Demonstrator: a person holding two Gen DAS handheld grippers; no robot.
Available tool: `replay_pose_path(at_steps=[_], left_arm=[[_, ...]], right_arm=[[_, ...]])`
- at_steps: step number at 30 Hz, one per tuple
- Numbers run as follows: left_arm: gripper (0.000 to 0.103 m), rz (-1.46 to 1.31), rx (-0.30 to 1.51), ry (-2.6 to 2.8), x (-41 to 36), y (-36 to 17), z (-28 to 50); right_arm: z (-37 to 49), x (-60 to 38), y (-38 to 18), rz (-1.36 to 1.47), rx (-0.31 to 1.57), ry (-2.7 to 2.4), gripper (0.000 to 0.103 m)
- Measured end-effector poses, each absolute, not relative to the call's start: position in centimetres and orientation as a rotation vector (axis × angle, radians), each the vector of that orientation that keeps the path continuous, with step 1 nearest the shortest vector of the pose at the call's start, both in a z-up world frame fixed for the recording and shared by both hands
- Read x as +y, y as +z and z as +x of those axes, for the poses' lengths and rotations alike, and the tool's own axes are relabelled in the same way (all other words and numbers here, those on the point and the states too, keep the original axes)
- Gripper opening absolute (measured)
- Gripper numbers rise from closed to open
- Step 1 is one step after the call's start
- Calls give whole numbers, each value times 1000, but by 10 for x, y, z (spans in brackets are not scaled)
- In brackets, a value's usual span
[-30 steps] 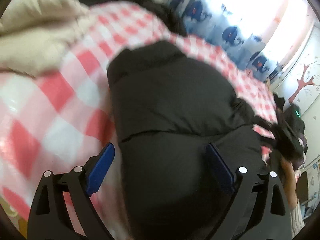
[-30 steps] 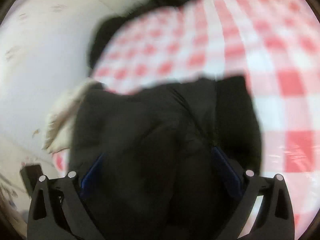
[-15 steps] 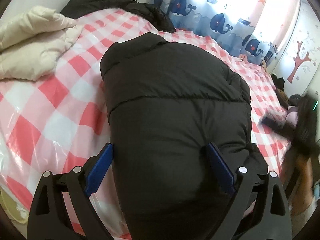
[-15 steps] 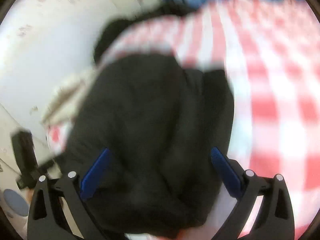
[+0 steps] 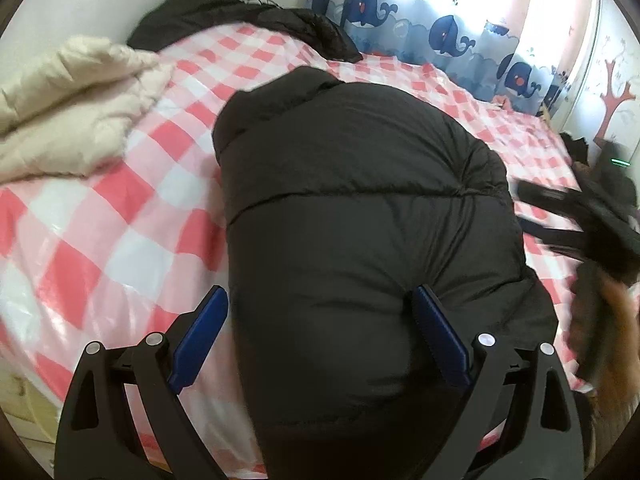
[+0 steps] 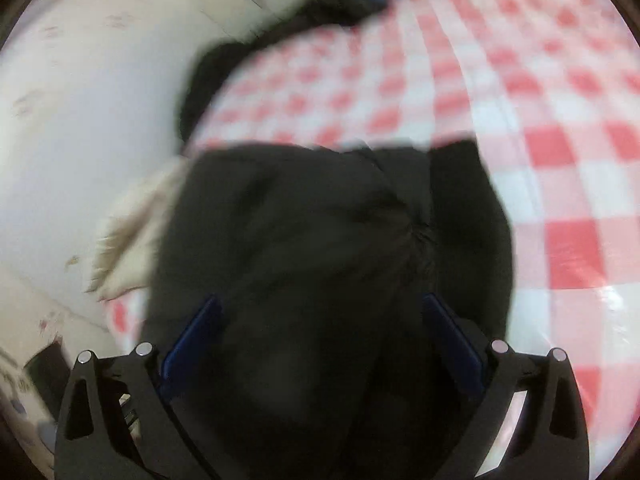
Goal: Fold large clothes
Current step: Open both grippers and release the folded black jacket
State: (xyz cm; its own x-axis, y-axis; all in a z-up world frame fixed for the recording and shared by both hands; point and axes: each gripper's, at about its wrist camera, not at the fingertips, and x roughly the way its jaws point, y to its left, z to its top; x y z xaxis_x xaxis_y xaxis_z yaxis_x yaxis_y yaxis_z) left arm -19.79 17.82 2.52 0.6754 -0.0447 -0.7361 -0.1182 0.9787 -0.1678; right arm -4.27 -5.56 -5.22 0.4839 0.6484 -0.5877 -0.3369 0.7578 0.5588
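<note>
Red-and-white check covers the bed, and it is spread across most of both views. On it, at the centre of the left view, the black coat is laid as a thick padded bundle, its collar end pointed toward 12 o'clock and its near end run under the camera at 6 o'clock. From its compact shape it is judged to be folded already at least once. At 10 o'clock a cream quilt is heaped, apart from the coat; at 12 o'clock a second dark garment is bunched against the wall, below the whale curtain.

At 3 o'clock in the left view the right gripper is seen blurred, with a hand behind it, just beside the coat's right edge. In its own view the coat fills the lower half, the picture is smeared, and the bed runs from 1 to 4 o'clock. Its fingers are held wide and nothing is pinched between them, as far as the blur allows.

The left gripper is poised over the coat's near end, its blue pads spread wide and closed on nothing; whether the pads touch the fabric cannot be told.

The step in hand is judged to be a regrasp or smoothing between folds. For the next move, an edge of the puffy fabric must be found and both pairs of fingers closed firmly, since the filling will spring back.
</note>
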Motion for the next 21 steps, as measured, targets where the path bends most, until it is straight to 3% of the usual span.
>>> replay_pose_path(at_steps=[4,7,10,16,21], left_arm=[[89,-155,801,102,166,37,-212],[89,-140,790,107,153,44,-223],[89,-119,808,102,142,49,-231],[89,-92,785,120,126,68,-255],[89,-130,803,137,125,76,-264]], right_arm=[[-113,-49,-31,272,728,645,97],[-132,-33,-69,127,868,578,97],[-128,-33,-100,182,986,589,97],[-166,-48,-44,158,819,522,97],[-185,-39,-20,42,805,419,97]])
